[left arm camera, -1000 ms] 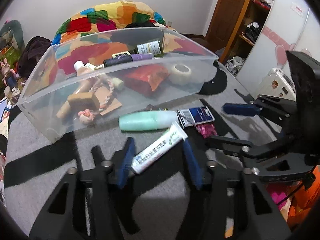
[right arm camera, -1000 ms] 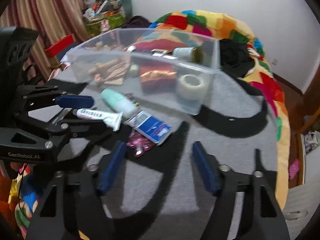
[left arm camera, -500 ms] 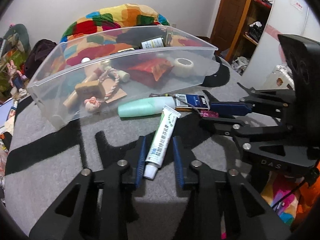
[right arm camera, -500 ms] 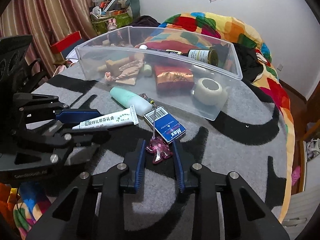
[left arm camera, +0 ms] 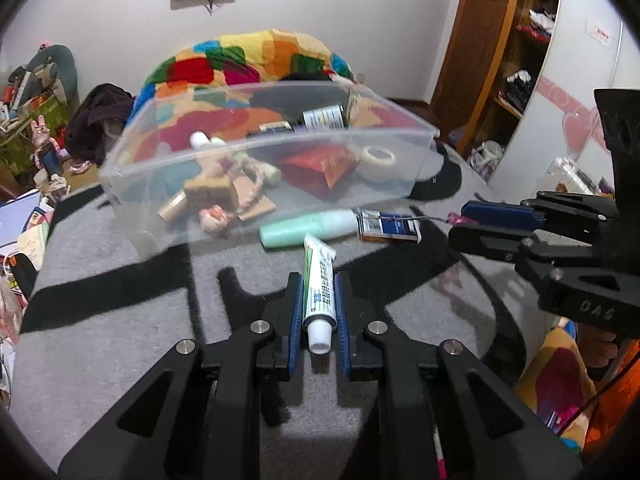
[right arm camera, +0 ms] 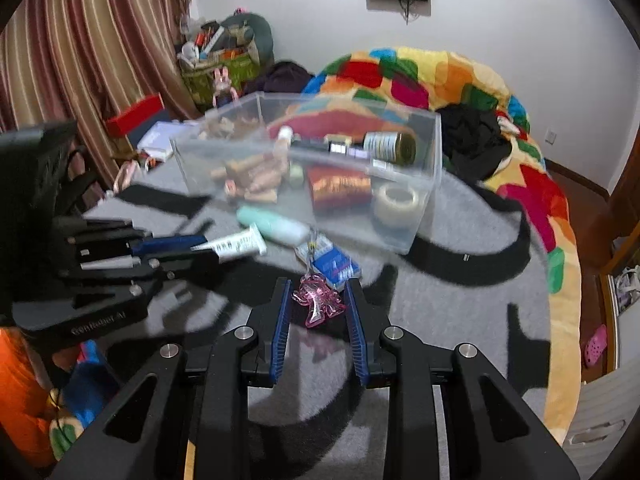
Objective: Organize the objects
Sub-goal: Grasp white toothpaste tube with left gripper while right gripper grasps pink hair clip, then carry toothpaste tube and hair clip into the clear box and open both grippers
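Observation:
A white toothpaste tube (left arm camera: pixel 317 296) sits cap-first between the blue pads of my left gripper (left arm camera: pixel 318 278), whose jaws are closing and press on it. My right gripper (right arm camera: pixel 318 284) is shut on a pink transparent charm (right arm camera: pixel 318 304). A thin chain runs from the charm to a blue card (right arm camera: pixel 335 265). The right wrist view also shows the left gripper (right arm camera: pixel 188 246) with the tube (right arm camera: pixel 236 245). Beside the card (left arm camera: pixel 390 230) a mint-green bottle (left arm camera: pixel 308 232) lies against the clear plastic bin (left arm camera: pixel 280 144).
The bin (right arm camera: pixel 434 184) holds a tape roll (right arm camera: pixel 396 200), a red packet (right arm camera: pixel 340 188), bottles and wooden pieces. Everything rests on a grey and black blanket (left arm camera: pixel 120 320). A multicoloured quilt (right arm camera: pixel 532 184) lies behind, clutter is at the left, a wardrobe (left arm camera: pixel 520 60) at the right.
Both grippers went from wide open to closed, the left on the toothpaste tube, the right on the pink charm. Both have risen a little, and the tube now points along the left fingers.

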A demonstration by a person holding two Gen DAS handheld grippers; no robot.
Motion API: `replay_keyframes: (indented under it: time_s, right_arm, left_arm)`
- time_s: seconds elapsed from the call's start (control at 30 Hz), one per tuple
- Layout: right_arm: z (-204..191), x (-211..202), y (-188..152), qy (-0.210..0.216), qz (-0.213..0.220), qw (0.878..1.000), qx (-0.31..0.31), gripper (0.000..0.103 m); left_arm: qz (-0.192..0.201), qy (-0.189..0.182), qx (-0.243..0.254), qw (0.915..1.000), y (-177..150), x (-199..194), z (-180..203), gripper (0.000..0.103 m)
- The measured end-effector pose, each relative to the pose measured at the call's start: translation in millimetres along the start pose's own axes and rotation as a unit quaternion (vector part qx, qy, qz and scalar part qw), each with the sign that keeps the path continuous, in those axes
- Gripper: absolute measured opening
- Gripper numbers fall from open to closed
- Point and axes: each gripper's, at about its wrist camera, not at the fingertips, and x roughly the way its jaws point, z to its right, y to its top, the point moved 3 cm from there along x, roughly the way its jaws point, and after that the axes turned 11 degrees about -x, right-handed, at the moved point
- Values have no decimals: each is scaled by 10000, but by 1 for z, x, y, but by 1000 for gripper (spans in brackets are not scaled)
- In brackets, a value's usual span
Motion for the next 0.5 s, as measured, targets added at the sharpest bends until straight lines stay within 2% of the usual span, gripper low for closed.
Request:
replay_keyframes:
  time_s: [0.17, 0.5]
  right_arm:
    - [2, -18, 21, 77, 431, 9988, 220, 24]
    - [3, -35, 63, 65, 944, 9949, 344, 24]
  left_arm:
    - [314, 0, -133, 9994, 12, -20, -5, 15]
    - [883, -59, -418, 9952, 42, -56, -18, 15]
